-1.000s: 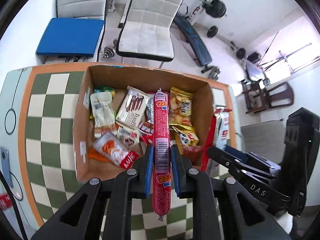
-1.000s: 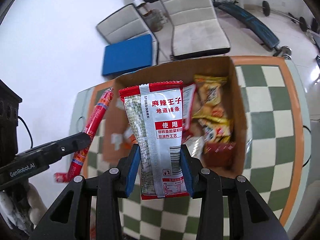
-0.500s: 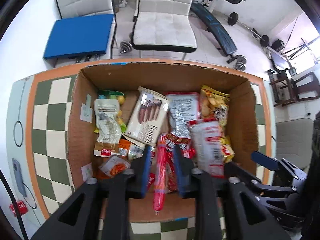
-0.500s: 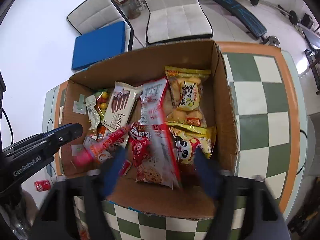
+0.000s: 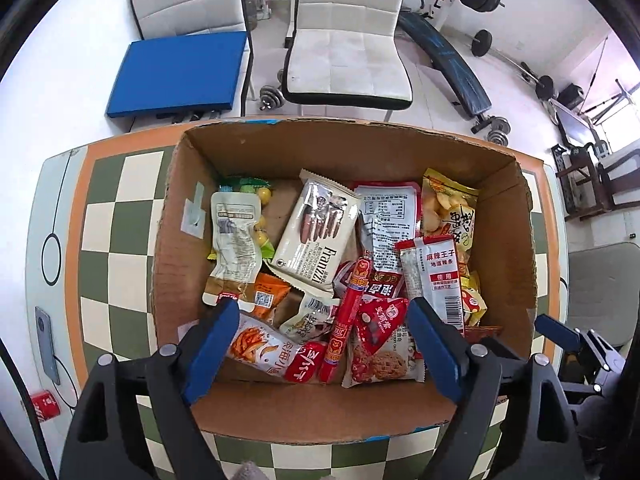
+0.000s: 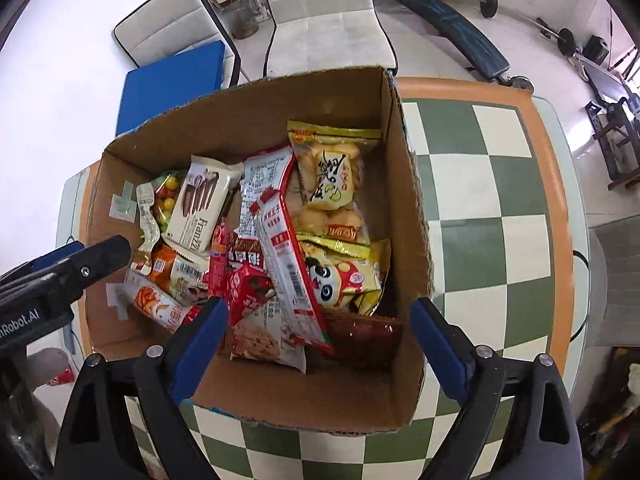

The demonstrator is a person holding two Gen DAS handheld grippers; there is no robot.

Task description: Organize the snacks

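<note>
Left gripper [image 5: 316, 320] and right gripper [image 6: 316, 316] both spread wide, grasping nothing (above cardboard box [image 5: 508, 248], lower frame); red sausage stick [image 5: 347, 316] and spicy strip packet [image 6: 286, 268] lay inside.

I am counting one cardboard box [image 5: 512, 240], one red sausage stick [image 5: 347, 312] at its six o'clock, two yellow packets [image 6: 332, 176], and two white chairs [image 5: 348, 56] at twelve.
</note>
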